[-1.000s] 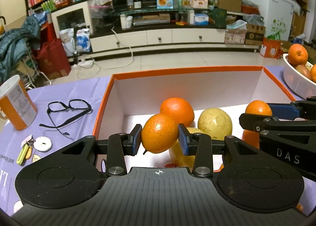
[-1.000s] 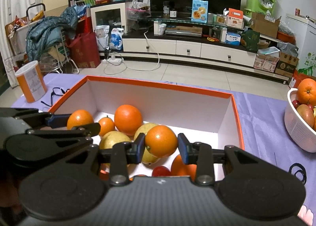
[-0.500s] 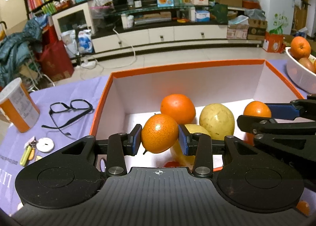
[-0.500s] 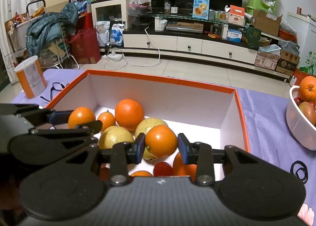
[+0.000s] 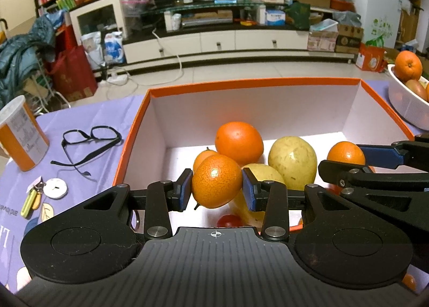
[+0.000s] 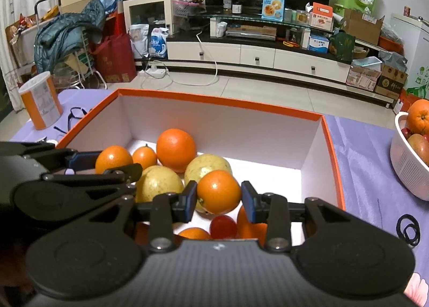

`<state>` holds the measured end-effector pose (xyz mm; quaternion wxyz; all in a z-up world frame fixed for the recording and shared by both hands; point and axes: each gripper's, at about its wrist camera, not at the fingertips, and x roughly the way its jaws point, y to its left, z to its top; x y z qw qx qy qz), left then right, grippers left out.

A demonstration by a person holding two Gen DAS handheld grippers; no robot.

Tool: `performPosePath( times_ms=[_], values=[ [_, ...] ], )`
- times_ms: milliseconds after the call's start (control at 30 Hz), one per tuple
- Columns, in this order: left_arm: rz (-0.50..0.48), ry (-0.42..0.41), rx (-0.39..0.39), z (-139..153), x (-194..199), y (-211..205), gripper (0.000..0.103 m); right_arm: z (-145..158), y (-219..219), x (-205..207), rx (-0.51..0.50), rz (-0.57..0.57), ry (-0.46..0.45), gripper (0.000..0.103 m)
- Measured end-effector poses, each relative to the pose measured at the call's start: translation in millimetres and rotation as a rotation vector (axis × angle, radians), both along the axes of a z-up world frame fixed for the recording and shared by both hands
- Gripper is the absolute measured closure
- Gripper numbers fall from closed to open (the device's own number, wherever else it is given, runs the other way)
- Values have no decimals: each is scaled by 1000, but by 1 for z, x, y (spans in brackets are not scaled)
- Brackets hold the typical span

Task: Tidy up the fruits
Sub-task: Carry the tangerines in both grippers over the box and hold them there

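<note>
Black-framed eyeglasses (image 5: pixel 91 143) lay on the purple tablecloth (image 5: pixel 88 116) near an orange-and-white cylindrical canister (image 5: pixel 20 134); a small keyring (image 5: pixel 33 197) sat nearby.

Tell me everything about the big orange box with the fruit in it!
The box is a deep, open-topped rectangle that looks like stiff cardboard, orange outside and along its rim, plain white inside. It sits upright on a purple tablecloth. Inside, crowded toward its left side and near wall, lie oranges, yellowish pears and a small red fruit; its right part is bare. The left gripper and right gripper each hold a small orange above it.
</note>
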<state>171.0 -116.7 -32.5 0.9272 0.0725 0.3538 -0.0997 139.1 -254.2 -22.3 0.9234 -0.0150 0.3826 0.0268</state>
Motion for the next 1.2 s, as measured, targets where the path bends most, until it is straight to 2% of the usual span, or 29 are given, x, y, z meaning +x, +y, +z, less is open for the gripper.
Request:
performPosePath(
  times_ms=[1200],
  values=[
    [5, 6, -2, -6, 0, 0, 95, -9, 2, -2, -1, -5, 15, 65]
  ],
)
